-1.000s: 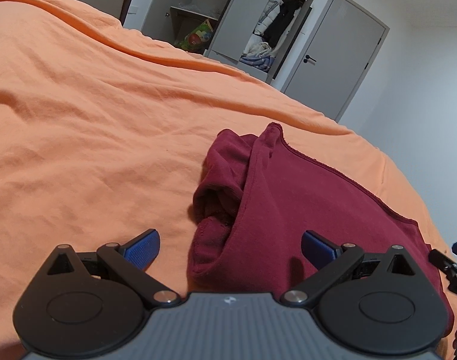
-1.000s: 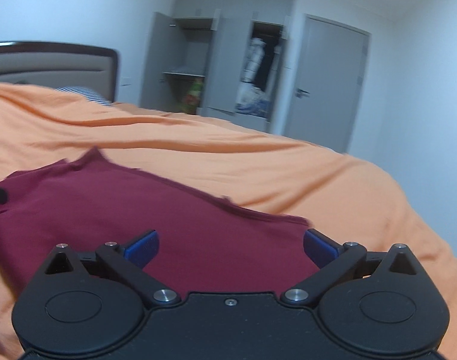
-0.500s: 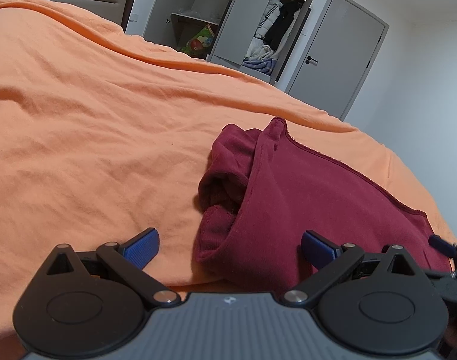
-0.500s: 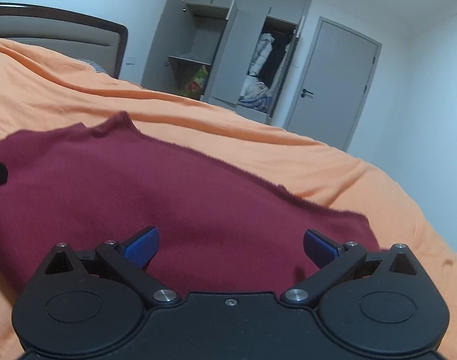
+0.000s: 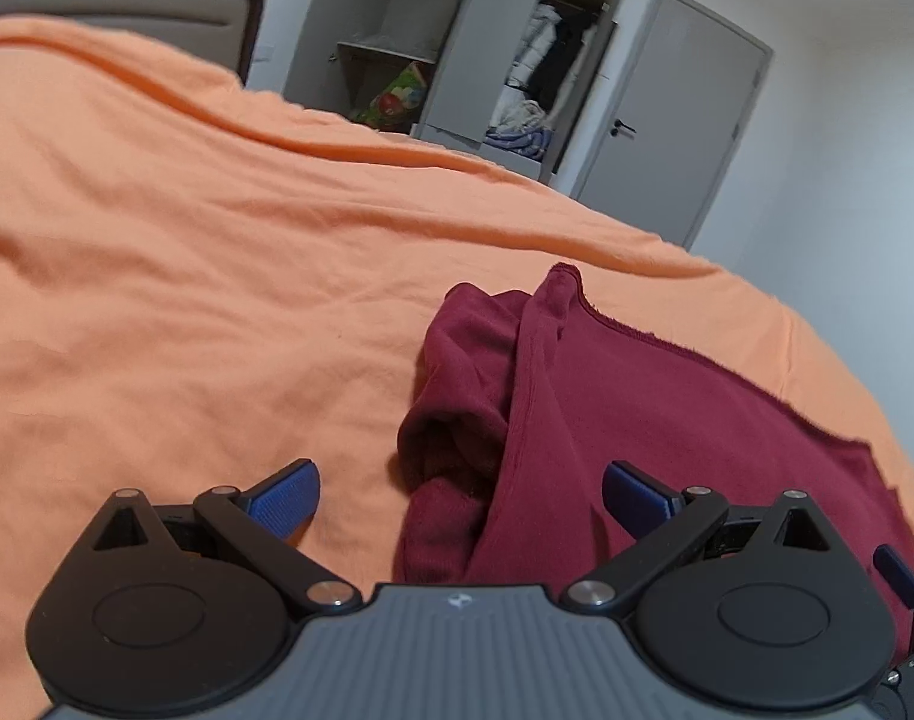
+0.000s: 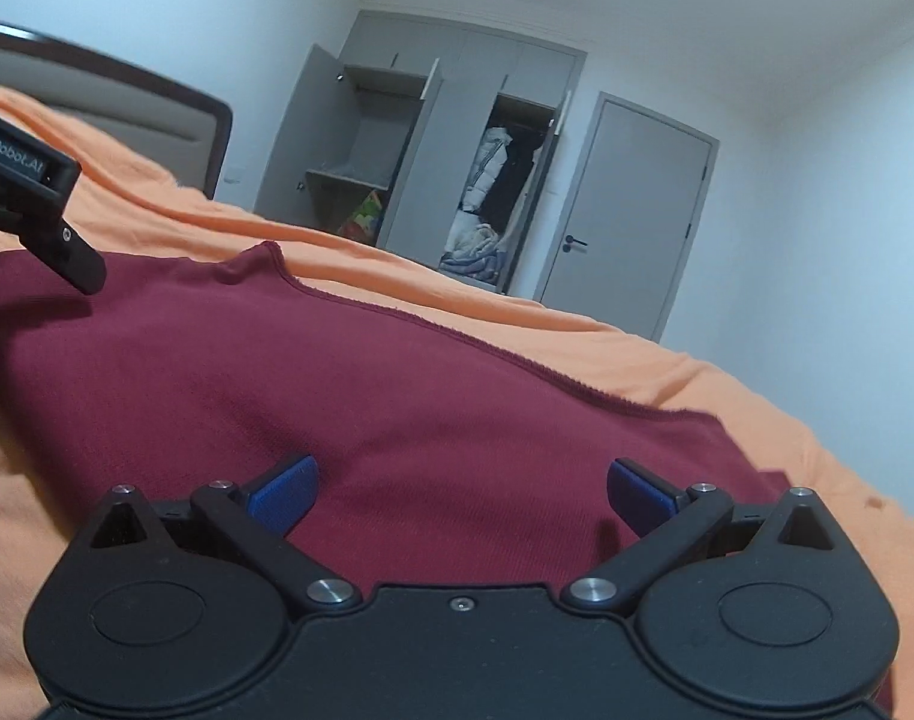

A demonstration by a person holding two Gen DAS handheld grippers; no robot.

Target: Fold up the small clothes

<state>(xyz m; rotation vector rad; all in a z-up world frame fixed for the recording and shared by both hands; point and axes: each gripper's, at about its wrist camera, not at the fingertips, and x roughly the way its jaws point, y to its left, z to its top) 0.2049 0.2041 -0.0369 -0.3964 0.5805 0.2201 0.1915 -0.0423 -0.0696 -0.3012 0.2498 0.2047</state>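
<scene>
A dark red garment (image 5: pixel 637 396) lies on the orange bed sheet (image 5: pixel 187 300), with a bunched sleeve at its left side. My left gripper (image 5: pixel 460 495) hovers open over the garment's near left edge, nothing between its blue fingertips (image 5: pixel 286 495). In the right wrist view the same garment (image 6: pixel 337 372) spreads flat under my right gripper (image 6: pixel 460 495), which is open and empty. The left gripper's black body (image 6: pixel 31 192) shows at the left edge of that view, above the garment's left part.
The orange sheet (image 6: pixel 667 372) covers the whole bed. A dark headboard (image 5: pixel 145 6) stands at the far end. Beyond the bed are an open grey wardrobe (image 5: pixel 505 60) with clothes inside and a shut grey door (image 5: pixel 673 120).
Both grippers have dropped lower and closer over the garment. The right view has tilted, and the left gripper's body has come into it at the left edge. Both stay open.
</scene>
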